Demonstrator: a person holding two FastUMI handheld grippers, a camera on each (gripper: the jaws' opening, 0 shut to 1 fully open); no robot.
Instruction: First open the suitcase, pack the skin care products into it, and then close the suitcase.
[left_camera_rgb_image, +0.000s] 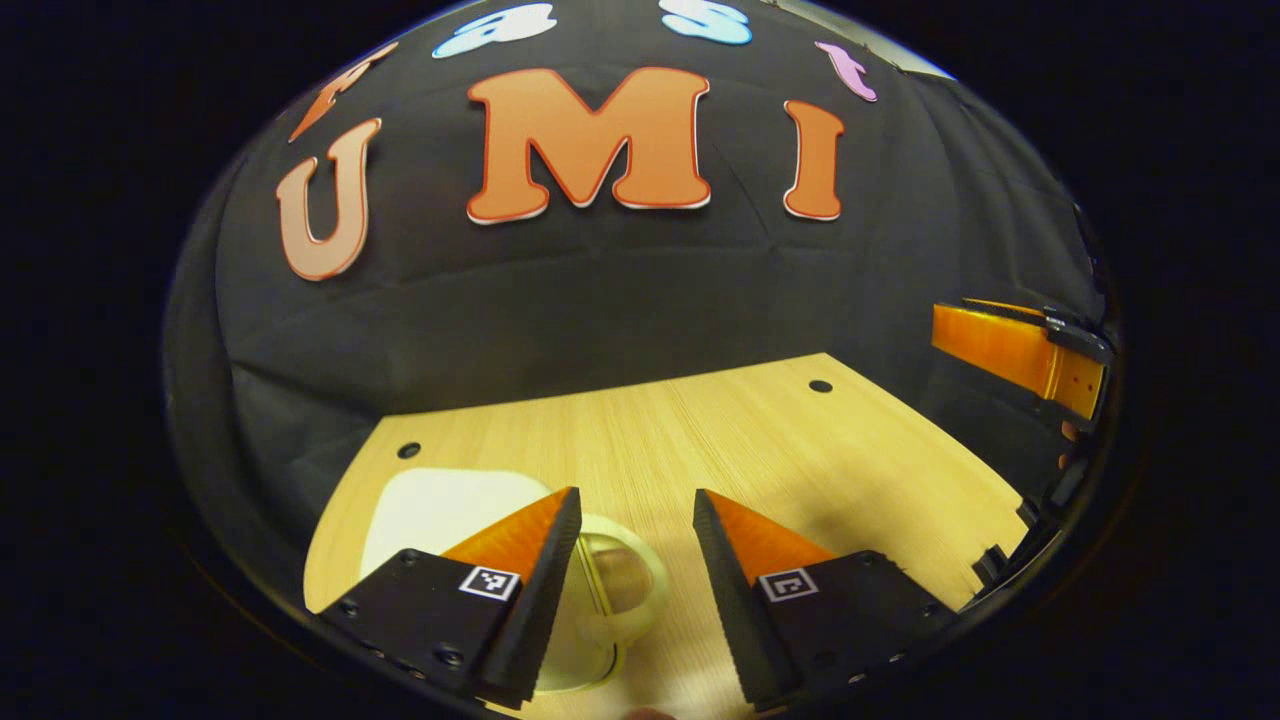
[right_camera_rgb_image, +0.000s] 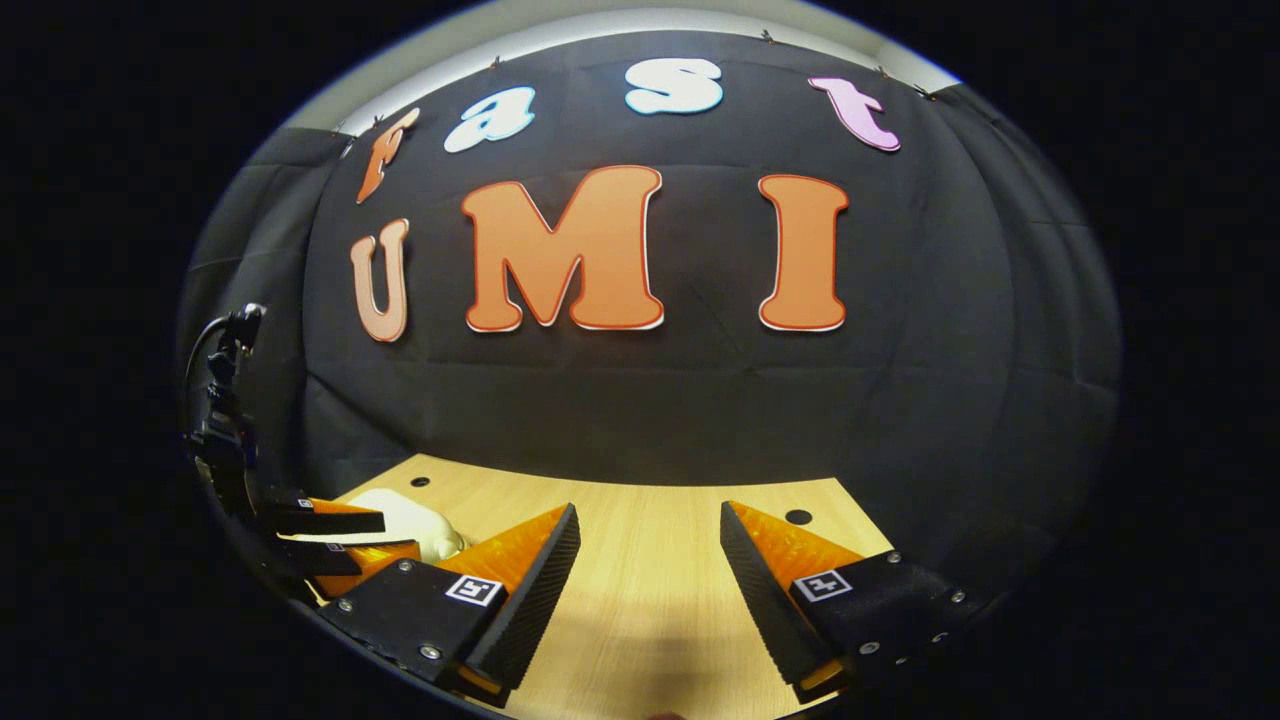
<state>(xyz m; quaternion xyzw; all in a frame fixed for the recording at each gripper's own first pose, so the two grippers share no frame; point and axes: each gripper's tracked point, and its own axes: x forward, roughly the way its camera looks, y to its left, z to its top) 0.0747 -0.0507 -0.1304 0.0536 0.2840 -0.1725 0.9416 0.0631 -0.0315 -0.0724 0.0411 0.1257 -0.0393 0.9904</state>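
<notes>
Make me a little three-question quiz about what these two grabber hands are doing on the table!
1. True or false: the left gripper squeezes the pale cream round handled case.
2. The light wooden table top is: A) wood B) glass C) metal.
3. Fill in: the right gripper is ____.

Key: 1 false, its fingers stand apart; 2 A; 3 open.

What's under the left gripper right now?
Below the left gripper, whose jaws stand open, lies a pale suitcase with a looped handle on the wooden table. Its own left finger covers part of the case.
</notes>
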